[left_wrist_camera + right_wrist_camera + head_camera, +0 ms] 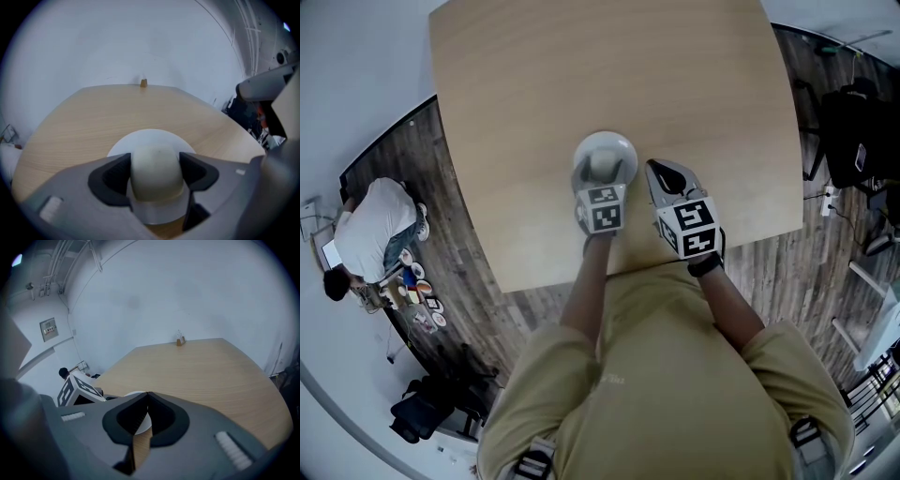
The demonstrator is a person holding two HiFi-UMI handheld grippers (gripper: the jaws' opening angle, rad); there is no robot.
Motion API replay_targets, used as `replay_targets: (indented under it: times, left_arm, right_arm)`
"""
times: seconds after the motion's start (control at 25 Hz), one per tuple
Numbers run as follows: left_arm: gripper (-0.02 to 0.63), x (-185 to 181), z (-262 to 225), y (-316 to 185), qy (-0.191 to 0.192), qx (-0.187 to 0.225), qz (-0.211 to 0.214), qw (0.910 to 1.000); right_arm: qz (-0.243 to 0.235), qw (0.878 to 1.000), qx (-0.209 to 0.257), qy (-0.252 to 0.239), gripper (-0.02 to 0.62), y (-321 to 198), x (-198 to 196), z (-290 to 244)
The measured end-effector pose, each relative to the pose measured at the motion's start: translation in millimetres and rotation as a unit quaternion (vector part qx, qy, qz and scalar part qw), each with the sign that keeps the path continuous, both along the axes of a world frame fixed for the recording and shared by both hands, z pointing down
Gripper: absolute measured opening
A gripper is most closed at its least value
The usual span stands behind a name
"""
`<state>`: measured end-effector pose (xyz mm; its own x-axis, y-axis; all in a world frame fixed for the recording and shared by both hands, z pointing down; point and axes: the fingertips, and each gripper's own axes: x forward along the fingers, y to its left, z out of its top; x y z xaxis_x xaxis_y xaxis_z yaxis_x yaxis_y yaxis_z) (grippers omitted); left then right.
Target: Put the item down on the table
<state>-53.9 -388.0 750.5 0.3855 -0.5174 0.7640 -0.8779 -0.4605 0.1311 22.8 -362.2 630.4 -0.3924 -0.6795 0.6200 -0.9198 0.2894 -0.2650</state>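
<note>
The item is white, with a round disc [605, 150] and a rounded cream knob [156, 168] rising from it. My left gripper [602, 180] is shut on that knob, its dark pads [112, 180] pressing both sides. The disc [150, 138] sits low over the light wooden table [534, 94]; I cannot tell whether it touches the wood. My right gripper [663, 173] hovers just right of the item. Its jaws meet at the tips [147, 394] with nothing between them.
The table's front edge [581, 277] runs close to the person's body. A small brown object [143, 83] stands at the far edge. A person crouches on the floor at the left [370, 230] beside small items [417, 291]. Dark furniture [858, 141] stands at the right.
</note>
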Motion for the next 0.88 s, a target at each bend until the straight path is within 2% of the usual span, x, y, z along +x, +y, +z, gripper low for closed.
replay_targets:
  times: [0.2,0.32,0.52,0.76,0.88]
  left_arm:
    - [0.324,2,2,0,0.0,0.014,-0.005,0.9999]
    - [0.357,4,-8,0,0.015,0.02,-0.019,0.9995]
    - [0.355,4,-35,1,0.029,0.044,-0.025,0.9983]
    - [0.249,-10,-103,3,0.054,0.102,-0.039,0.9926]
    - [0.184,-15,-159,1,0.079,0.155,-0.04,0.9839]
  right_arm:
    - [-0.004,1.0,0.005,0.002,0.006,3,0,-4]
    - [-0.008,1.0,0.009,0.002,0.006,6,-1,-8]
    - [-0.001,1.0,0.026,0.003,0.006,4,7,-26]
    - [0.015,0.997,0.075,0.006,0.006,1,20,-69]
    - [0.024,0.993,0.111,0.011,0.006,-2,24,-99]
